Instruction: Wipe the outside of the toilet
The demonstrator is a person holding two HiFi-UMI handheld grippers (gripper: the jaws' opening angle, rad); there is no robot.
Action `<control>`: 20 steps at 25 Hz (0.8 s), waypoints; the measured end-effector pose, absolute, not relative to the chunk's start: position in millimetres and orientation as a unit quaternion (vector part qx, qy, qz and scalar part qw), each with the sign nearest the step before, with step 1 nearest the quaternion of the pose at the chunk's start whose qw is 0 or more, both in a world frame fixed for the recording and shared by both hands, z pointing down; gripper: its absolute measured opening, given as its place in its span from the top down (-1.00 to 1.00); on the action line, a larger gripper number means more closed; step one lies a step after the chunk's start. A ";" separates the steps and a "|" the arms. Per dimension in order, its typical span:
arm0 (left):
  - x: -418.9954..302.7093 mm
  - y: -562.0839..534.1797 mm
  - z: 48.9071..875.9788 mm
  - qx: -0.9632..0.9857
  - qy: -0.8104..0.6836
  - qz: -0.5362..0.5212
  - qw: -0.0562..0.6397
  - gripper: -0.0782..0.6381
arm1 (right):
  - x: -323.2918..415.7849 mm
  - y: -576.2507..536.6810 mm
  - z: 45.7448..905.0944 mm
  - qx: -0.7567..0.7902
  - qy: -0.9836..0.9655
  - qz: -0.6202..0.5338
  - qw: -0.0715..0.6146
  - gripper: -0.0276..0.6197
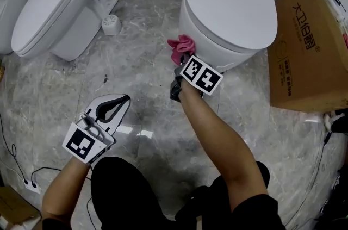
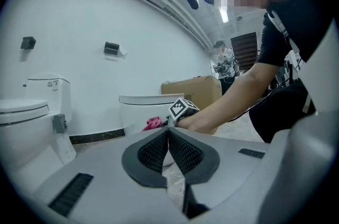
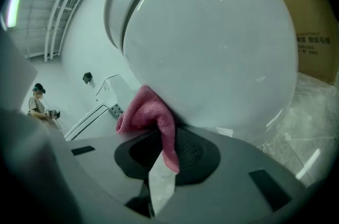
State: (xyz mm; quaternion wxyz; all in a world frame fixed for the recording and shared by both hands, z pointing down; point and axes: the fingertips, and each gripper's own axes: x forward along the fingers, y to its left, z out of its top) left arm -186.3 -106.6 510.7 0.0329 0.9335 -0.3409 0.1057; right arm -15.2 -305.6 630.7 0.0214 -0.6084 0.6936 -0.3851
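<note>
A white toilet (image 1: 228,0) with its lid shut stands at the top middle of the head view. My right gripper (image 1: 184,58) is shut on a pink cloth (image 1: 181,46) and presses it against the lower left side of the bowl. In the right gripper view the pink cloth (image 3: 151,117) is squeezed between the jaws and touches the round white bowl (image 3: 212,43). My left gripper (image 1: 111,109) hovers low over the marble floor, well left of the toilet, with its jaws shut and nothing in them. In the left gripper view the toilet (image 2: 143,109) and the cloth (image 2: 153,123) show beyond my left gripper (image 2: 168,149).
A second white toilet (image 1: 51,11) stands at the upper left with a small white cap (image 1: 110,24) beside its base. A large cardboard box (image 1: 310,44) sits right of the toilet. Cables (image 1: 22,177) lie at the lower left of the grey marble floor (image 1: 136,71).
</note>
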 end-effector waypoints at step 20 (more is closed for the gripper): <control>-104.1 -143.6 500.1 0.956 -0.264 0.130 -0.007 0.73 | 93.2 -243.0 636.6 -0.555 0.750 -0.353 -0.072 0.68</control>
